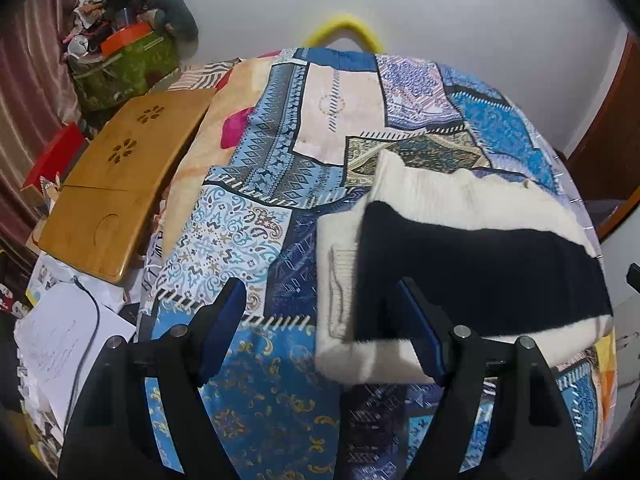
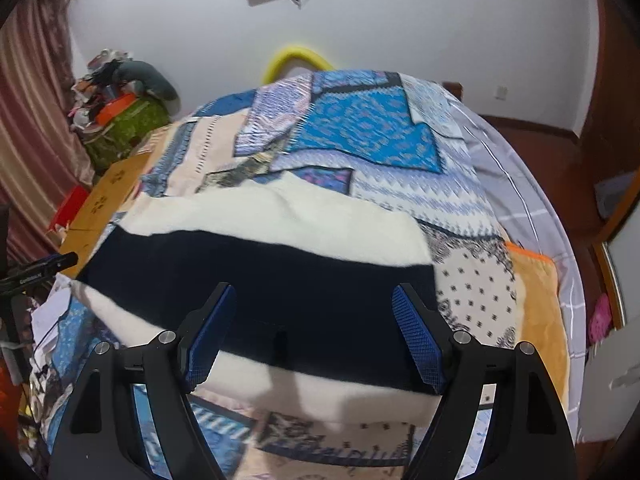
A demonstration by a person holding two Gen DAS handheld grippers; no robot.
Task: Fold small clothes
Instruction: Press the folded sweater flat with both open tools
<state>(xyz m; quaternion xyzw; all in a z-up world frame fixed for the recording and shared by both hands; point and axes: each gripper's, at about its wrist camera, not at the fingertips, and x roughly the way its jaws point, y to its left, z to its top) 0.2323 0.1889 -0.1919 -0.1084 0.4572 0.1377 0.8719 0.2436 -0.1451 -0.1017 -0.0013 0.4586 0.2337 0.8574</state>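
A cream and black sweater (image 1: 460, 240) lies folded flat on a bed covered with a blue patchwork bedspread (image 1: 256, 208); a broad black band runs across the middle of the sweater with cream above and below it, and a ribbed cream cuff shows at its left edge in the left wrist view. The left gripper (image 1: 322, 320) hovers above the bedspread at the sweater's left end, its jaws spread wide with nothing between them, the right blue pad over the sweater's edge and the left pad over bare bedspread. The right gripper (image 2: 314, 320) hangs over the near half of the sweater (image 2: 280, 248), jaws likewise released and empty, both blue pads clear of the cloth. To the left of the bed a wooden lap tray (image 1: 116, 184) with flower-shaped cutouts rests on a heap of papers (image 1: 64, 340), and behind it a green bag (image 1: 128, 68) piled with clutter stands by a striped curtain (image 1: 28, 92). A yellow curved thing (image 1: 344, 28) shows against the white wall beyond the far end of the bed, and an orange blanket (image 2: 536, 308) lies along the right side of the bed
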